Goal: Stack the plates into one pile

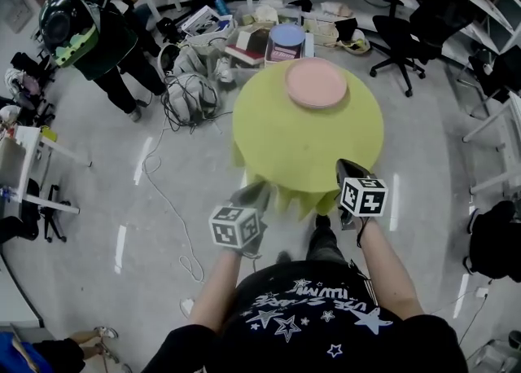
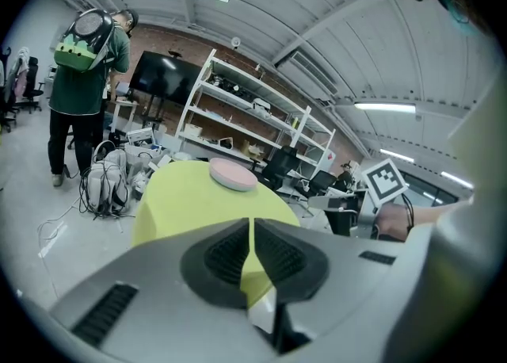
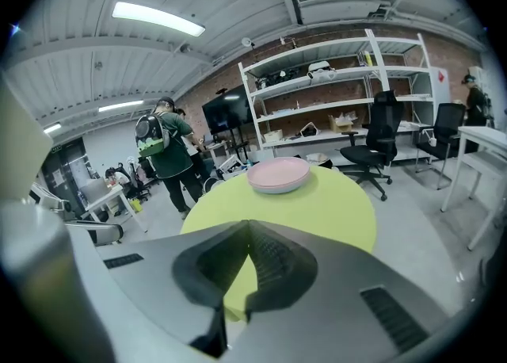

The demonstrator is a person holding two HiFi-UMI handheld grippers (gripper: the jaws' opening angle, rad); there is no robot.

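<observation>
The left gripper [image 1: 259, 192] and right gripper [image 1: 347, 166] each have jaws pressed together on nothing, above the near edge of the round yellow table [image 1: 301, 151]. The pink plates [image 1: 316, 84] sit piled at its far side.

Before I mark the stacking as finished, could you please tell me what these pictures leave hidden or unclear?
- Plate count in the pink pile: head view shows only the top plate; gripper views show it too small.
- Near edge of the yellow-green tablecloth: in the gripper views, behind the shut left tongs and right tongs.
- Whatever supports that cloth: covered by it everywhere.
- Blue round thing beyond the cloth: too small to name, head view.
</observation>
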